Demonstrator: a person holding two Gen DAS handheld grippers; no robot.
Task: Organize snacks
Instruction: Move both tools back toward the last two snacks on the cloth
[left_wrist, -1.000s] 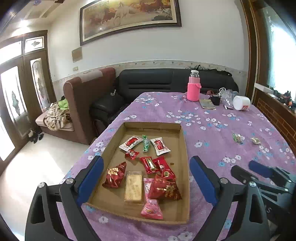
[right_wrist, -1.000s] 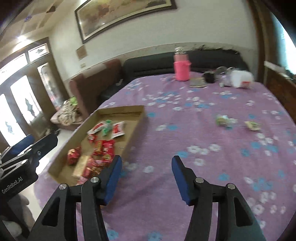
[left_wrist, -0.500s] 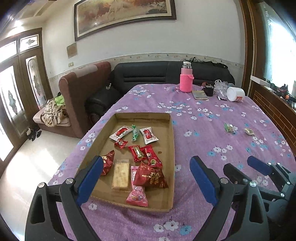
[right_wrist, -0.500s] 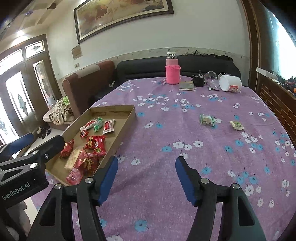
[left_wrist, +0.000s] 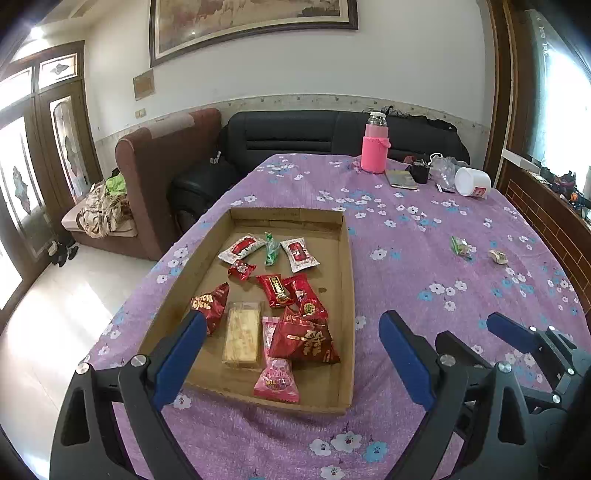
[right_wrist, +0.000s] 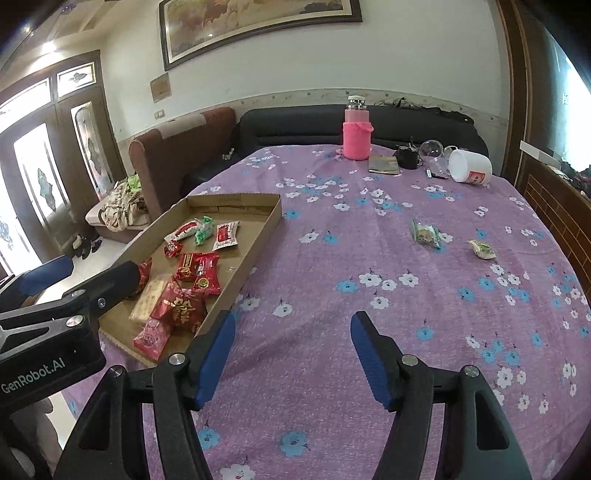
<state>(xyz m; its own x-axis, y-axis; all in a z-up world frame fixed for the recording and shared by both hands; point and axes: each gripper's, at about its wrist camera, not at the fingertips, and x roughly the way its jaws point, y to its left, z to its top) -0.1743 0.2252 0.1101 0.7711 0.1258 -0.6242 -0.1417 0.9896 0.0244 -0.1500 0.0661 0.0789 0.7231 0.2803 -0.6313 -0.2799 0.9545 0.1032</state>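
Both grippers, left (left_wrist: 291, 350) and right (right_wrist: 291, 354), hover with jaws wide apart, holding nothing. Two snacks (right_wrist: 425, 232) lie on the bench (right_wrist: 332, 295), well apart from the box (left_wrist: 345, 295).

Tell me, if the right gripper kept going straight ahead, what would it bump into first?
Probably just the purple flowered tablecloth. The right gripper is open and points at bare cloth; the two small green snacks lie farther off to its right, though depth is hard to judge.

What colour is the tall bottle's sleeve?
Pink sleeve on the bottle, clearest in the right wrist view.
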